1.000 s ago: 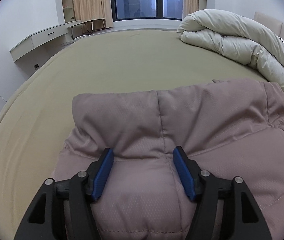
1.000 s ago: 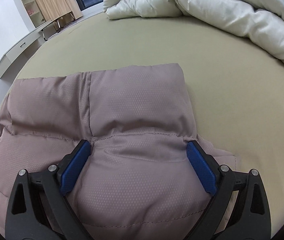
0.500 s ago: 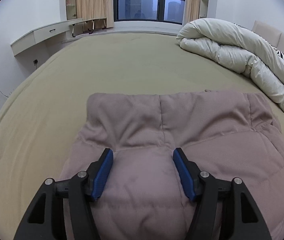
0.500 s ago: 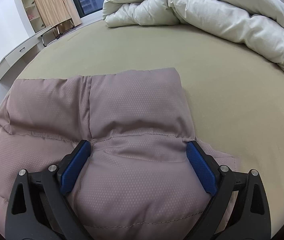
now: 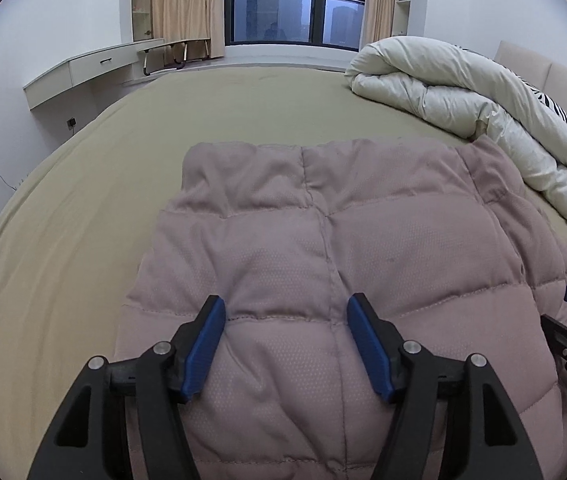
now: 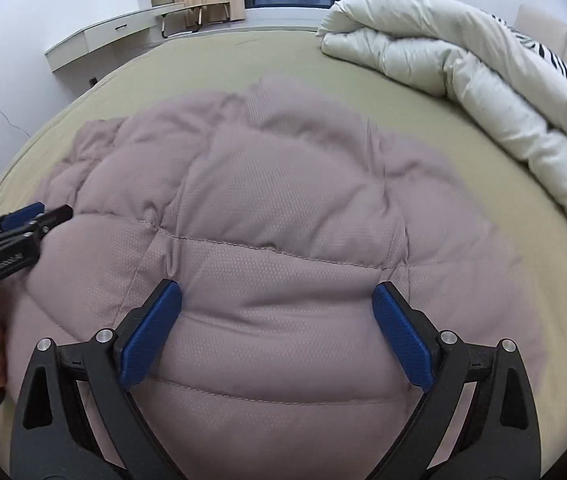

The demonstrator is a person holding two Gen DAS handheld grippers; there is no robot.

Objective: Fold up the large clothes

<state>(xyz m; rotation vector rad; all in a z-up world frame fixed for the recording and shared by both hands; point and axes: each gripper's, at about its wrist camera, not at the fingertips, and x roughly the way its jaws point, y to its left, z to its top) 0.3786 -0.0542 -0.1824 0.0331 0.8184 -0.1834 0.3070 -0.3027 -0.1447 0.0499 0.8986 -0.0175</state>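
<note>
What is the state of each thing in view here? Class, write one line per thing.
Puffer jacket: folded, lying on the bed.
Duvet: bundled up at the bed's far side.
Left tongs: open, pads straddling the jacket.
Right tongs: open wide over the jacket.
Curtains: drawn back.

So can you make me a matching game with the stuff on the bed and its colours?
Things:
1. jacket
2. duvet
3. sheet
4. pads

Colours:
A. blue
B. cream white
C. dusty pink
D. olive tan

Pairs: 1-C, 2-B, 3-D, 4-A
</note>
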